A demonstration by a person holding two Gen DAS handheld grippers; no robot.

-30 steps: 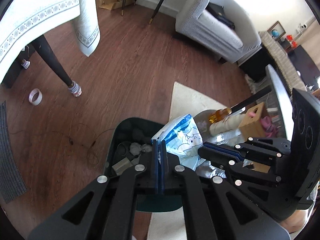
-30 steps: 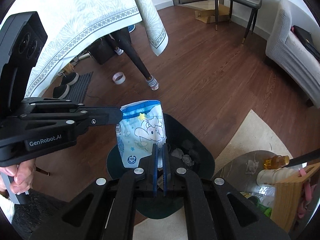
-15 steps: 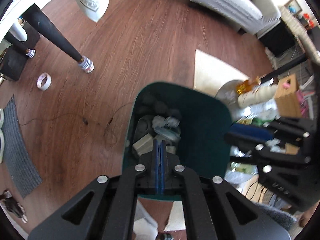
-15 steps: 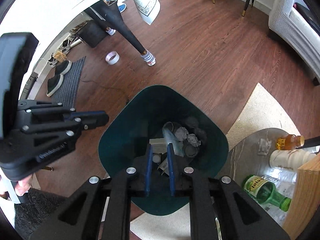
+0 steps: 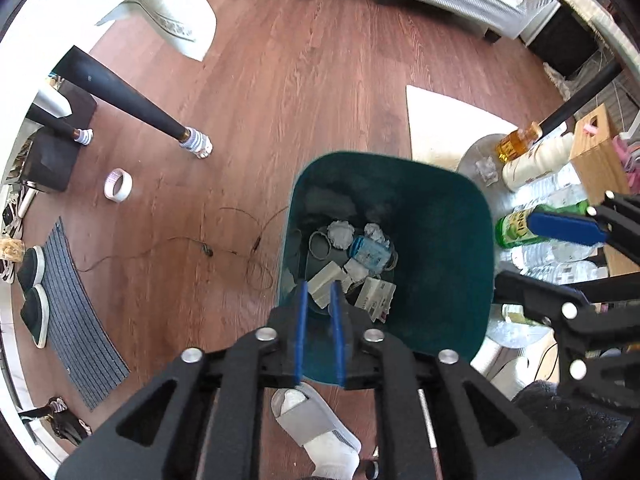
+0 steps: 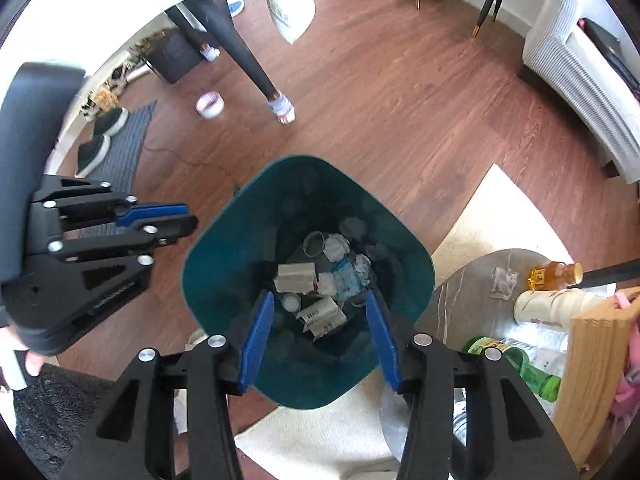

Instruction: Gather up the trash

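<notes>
A dark teal trash bin (image 5: 440, 264) (image 6: 224, 280) stands on the wood floor, right under both grippers. At its bottom lie crumpled paper, small cartons and a blue-and-white snack bag (image 5: 370, 254) (image 6: 348, 278). My left gripper (image 5: 319, 286) (image 6: 188, 218) points down over the bin's near-left rim; its jaws are opening, a narrow gap with nothing between them. My right gripper (image 6: 319, 298) (image 5: 512, 250) hangs over the bin's near side; its jaws are opening wide and hold nothing.
A round marble side table (image 6: 472, 280) to the right carries an amber bottle (image 6: 554, 276), a green bottle (image 6: 516, 364) and a wooden box (image 6: 596, 360). A tape roll (image 5: 118, 185), a thin cable (image 5: 224, 248), a table leg (image 5: 132, 98) and a mat (image 5: 76, 312) lie left. A slippered foot (image 5: 316, 420) stands below.
Both grippers, shut on the snack bag above the bin a second ago, have tipped downward and parted their jaws. The bag now lies in the bin.
</notes>
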